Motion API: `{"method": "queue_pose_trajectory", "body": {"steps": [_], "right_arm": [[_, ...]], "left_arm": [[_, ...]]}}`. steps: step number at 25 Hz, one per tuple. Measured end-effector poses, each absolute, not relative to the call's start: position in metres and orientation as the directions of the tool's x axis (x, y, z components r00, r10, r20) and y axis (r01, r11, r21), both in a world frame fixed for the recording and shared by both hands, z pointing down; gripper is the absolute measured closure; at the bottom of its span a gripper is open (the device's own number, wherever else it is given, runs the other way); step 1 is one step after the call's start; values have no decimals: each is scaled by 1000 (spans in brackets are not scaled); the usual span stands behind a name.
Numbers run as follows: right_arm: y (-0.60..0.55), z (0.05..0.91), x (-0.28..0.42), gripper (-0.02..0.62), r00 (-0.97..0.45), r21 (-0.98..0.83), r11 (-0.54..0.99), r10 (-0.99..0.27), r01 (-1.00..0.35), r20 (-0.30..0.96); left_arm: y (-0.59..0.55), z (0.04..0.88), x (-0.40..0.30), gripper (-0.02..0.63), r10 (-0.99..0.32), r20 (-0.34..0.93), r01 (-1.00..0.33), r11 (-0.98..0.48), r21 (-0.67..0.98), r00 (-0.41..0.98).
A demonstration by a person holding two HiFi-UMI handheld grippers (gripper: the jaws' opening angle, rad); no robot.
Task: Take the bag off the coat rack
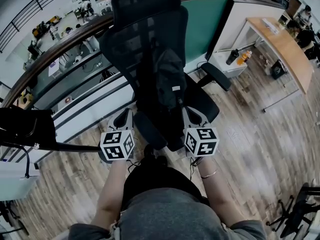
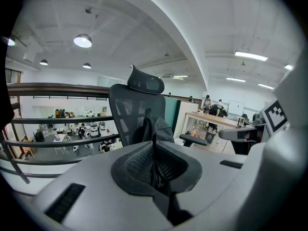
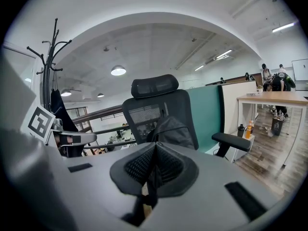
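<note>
Black bag (image 1: 169, 78) sits on the chair (image 1: 145, 29) ahead of both shut, empty jaws, off the coat rack (image 3: 49, 61); seemingly done, only withdrawal remains.

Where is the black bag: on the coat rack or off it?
Off. The black bag rests on the office chair, against its backrest.

Rig: left claw (image 1: 125, 115), right claw (image 1: 190, 113), grey shells, black mesh pads (image 2: 139, 165), white marker cube (image 1: 117, 145) behind each. Grey shirt (image 1: 170, 216); bracelet (image 1: 210, 174) behind right claw.
</note>
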State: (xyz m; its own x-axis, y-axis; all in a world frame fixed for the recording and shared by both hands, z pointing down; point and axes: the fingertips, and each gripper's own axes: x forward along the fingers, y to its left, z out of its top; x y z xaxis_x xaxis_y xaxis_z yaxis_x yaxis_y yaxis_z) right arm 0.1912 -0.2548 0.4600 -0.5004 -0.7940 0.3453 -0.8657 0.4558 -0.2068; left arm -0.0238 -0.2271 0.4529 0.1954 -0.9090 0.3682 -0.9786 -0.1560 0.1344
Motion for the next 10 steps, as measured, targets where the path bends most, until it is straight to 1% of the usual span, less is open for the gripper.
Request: {"method": "queue_pose_trajectory", "body": {"steps": [10], "right_arm": [[-248,462,191,594,-501,-208,456,-792,-865,349]], "left_arm": [[-222,454,-22,571,-904,381,-979,-153,132,193]]}}
